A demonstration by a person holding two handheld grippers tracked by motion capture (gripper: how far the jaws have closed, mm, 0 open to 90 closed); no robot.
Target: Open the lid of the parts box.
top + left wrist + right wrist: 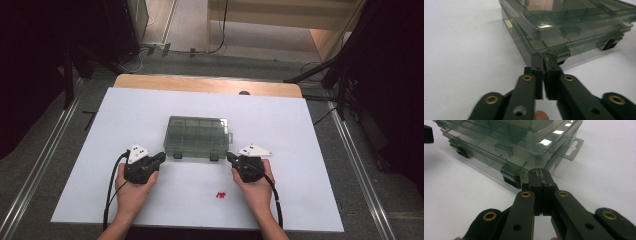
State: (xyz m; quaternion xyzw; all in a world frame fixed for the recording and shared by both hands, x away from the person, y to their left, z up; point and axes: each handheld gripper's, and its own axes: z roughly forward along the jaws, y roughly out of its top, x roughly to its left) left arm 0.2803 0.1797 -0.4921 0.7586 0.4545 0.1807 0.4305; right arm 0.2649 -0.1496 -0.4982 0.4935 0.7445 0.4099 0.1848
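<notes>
Both claws, L [161,158] & R [230,157], closed empty at box [197,136] front latches; next, I judge: pry latches up.

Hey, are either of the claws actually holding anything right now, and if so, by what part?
Nothing is held. The left claw and right claw are both shut with nothing between them, tips at the near corners of the clear box.

Both forearms reach in from the near edge, palms down. The left gripper [161,158] and the right gripper [230,158] point inward toward each other, each with jaws pressed together on nothing.
</notes>
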